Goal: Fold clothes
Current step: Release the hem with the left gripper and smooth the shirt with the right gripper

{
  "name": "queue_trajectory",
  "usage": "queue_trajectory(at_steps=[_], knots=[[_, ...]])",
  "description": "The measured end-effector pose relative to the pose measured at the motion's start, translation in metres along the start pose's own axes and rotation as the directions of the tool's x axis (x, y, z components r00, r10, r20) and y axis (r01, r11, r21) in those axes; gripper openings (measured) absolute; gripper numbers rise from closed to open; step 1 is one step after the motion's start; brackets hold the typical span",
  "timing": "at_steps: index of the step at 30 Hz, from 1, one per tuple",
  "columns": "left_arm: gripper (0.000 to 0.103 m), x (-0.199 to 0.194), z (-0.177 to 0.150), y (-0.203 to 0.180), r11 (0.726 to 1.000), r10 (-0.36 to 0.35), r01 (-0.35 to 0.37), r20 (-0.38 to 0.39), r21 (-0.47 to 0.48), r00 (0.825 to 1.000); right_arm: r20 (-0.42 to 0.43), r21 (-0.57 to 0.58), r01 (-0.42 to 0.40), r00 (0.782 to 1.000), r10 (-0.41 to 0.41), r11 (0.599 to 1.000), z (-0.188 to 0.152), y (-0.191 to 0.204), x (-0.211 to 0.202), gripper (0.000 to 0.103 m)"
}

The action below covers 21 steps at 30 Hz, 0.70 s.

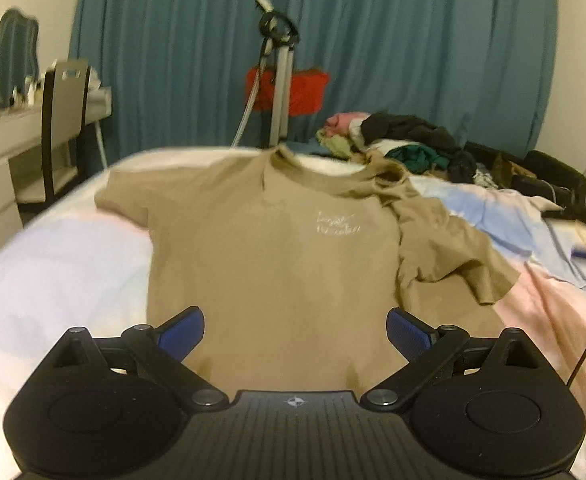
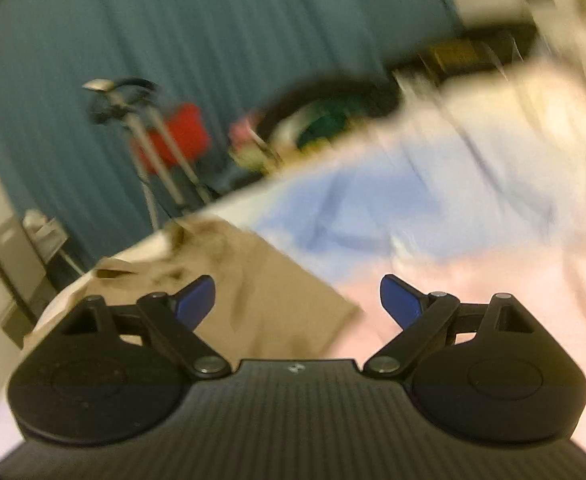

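Both the left gripper [image 1: 295, 330] and right gripper [image 2: 297, 300] are spread wide, holding nothing. A tan T-shirt [image 1: 269, 248] lies flat on the bed [image 1: 53, 264], hem nearest, collar pointing away, right sleeve rumpled. Beyond, a clothes pile [image 1: 405, 136], tripod [image 1: 279, 80], teal curtain [image 1: 413, 40]

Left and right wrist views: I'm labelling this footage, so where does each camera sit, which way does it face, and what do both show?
Left wrist: sits on the left gripper, low over the bed, facing along the tan T-shirt toward the blue curtain; its two open blue fingers show.
Right wrist: sits on the right gripper, tilted and blurred, facing the shirt's edge and the pastel bedding; its open fingers show.
Shared: T-shirt, curtain, tripod, red item, clothes pile.
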<state>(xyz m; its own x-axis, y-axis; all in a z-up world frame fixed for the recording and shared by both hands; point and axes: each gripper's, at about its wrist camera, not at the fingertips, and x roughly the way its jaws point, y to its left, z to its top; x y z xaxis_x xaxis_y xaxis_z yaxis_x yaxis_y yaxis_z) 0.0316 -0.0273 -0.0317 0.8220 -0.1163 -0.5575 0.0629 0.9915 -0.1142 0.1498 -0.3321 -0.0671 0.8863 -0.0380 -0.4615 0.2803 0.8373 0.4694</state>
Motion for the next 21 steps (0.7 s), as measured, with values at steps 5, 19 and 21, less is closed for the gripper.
queue_trajectory(at_steps=[5,19,21], knots=[[0.099,0.018,-0.005,0.007,0.999,-0.008,0.007,-0.023,-0.036,1.000,-0.101,0.115,-0.047,0.993,0.059,0.992,-0.009,-0.033,0.046,0.077],[0.099,0.056,-0.013,0.027,0.991,-0.039,0.031,-0.059,-0.129,0.997,0.099,-0.265,0.064,0.994,-0.039,0.962,0.043,0.044,0.092,0.004],[0.099,0.060,-0.013,0.026,0.992,-0.041,0.035,-0.049,-0.122,0.998,0.158,-0.328,0.144,0.983,-0.096,0.934,0.070,0.052,0.098,0.003]])
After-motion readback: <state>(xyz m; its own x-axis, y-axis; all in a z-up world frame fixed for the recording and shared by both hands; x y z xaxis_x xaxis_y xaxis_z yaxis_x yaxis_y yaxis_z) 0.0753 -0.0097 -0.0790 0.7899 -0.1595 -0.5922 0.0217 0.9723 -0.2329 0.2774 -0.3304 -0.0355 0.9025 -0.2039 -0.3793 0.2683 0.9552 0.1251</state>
